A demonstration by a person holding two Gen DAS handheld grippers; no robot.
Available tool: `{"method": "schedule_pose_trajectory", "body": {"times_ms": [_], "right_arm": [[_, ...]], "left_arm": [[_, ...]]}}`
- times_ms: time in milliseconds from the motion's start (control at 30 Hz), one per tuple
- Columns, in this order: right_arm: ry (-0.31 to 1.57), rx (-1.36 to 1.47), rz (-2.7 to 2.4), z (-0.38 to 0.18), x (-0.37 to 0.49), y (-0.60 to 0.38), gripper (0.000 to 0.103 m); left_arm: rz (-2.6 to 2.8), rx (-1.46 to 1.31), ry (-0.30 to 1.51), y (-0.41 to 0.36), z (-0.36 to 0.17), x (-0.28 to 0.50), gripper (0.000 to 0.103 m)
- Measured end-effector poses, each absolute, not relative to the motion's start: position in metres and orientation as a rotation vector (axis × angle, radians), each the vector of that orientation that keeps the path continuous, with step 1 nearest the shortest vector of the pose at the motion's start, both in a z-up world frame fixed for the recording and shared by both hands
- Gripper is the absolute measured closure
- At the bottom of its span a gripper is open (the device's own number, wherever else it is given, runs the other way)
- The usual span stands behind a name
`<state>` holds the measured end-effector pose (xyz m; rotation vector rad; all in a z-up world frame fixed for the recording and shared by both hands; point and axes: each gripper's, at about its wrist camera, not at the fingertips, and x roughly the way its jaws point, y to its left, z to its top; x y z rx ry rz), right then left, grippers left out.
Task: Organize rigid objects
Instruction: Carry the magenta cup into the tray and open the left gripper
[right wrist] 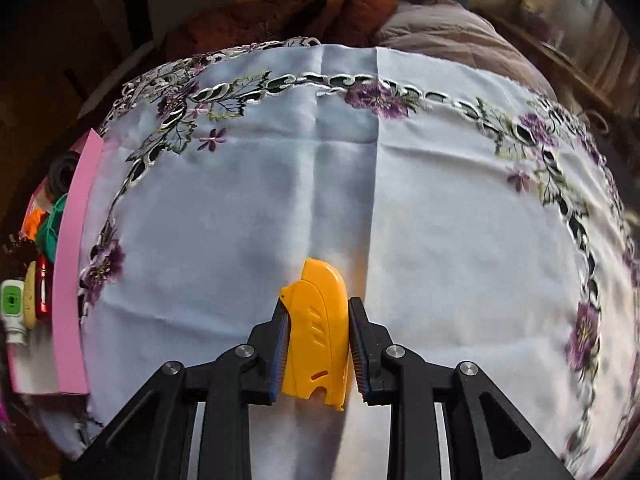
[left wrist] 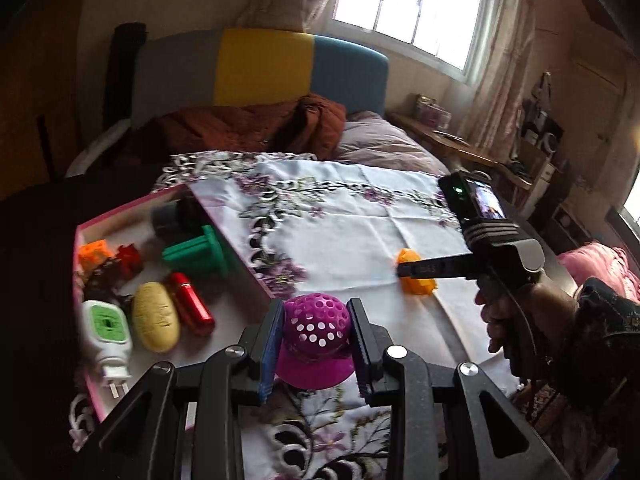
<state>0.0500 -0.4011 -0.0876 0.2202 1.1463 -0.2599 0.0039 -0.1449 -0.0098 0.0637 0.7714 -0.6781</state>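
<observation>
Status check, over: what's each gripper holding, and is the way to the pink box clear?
Left gripper shut on magenta perforated dome. Right gripper shut on yellow plastic casing. Pink box already crowded; bare cloth between, nothing blocking.

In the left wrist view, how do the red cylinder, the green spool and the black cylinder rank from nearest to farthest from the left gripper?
From the left gripper:
1. Red cylinder, left, in the pink box.
2. Green spool, behind it.
3. Black cylinder, at the box's far end.
</observation>
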Motion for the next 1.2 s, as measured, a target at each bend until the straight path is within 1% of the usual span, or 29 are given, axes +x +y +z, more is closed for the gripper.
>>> {"method": "schedule_pose_trajectory", "body": {"times_ms": [100,733,867,1200], "right_arm": [[1.123,0.239,-0.254,-0.09,0.048,-0.405,0.075],[1.126,0.229,-0.258,-0.091,0.048,-0.405,0.074],[1.127,0.214,-0.256,-0.091,0.049,-0.405,0.074],[1.13,0.189,-0.255,-0.091,0.049,-0.403,0.074]], "left_arm": [[-0.641,0.068,0.769,-0.138,-0.009,0.005,0.072],[-0.571,0.042,0.798,-0.114,-0.014,0.01,0.072],[-0.531,0.005,0.803,-0.092,-0.015,0.015,0.072],[-0.339,-0.13,0.803,0.001,-0.015,0.024,0.072]]}}
